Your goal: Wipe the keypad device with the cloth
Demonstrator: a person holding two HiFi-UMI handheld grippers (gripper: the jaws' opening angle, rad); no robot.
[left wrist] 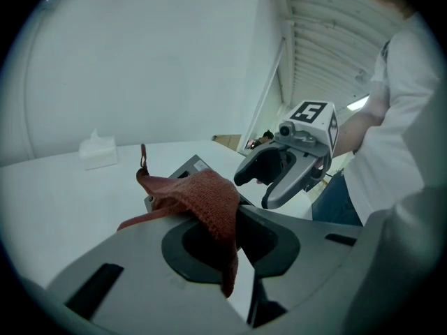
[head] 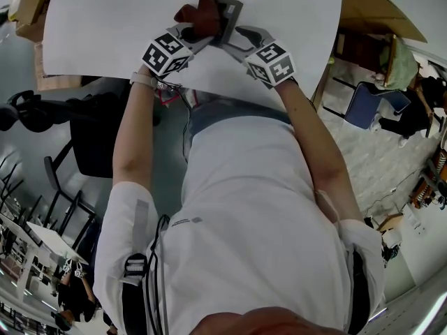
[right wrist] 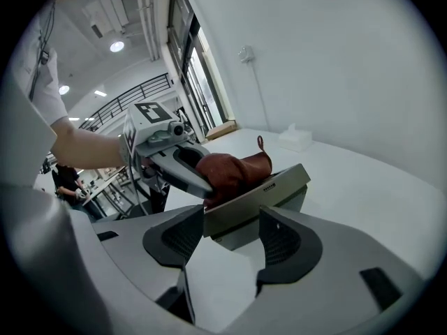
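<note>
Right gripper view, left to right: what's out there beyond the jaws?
forearm → marker cube → cloth → tissue box. The keypad device spans under the cloth, so it is left out of the order.

a rust-red knitted cloth (left wrist: 202,199) drapes over the pale grey keypad device (right wrist: 260,195) on a plain white table (head: 98,26), and flanking the device the grey left gripper (right wrist: 207,189) and grey right gripper (left wrist: 253,192) carry cubes (head: 167,53) patterned in black-and-white squares, with a white tissue box (left wrist: 98,151) beyond it.
</note>
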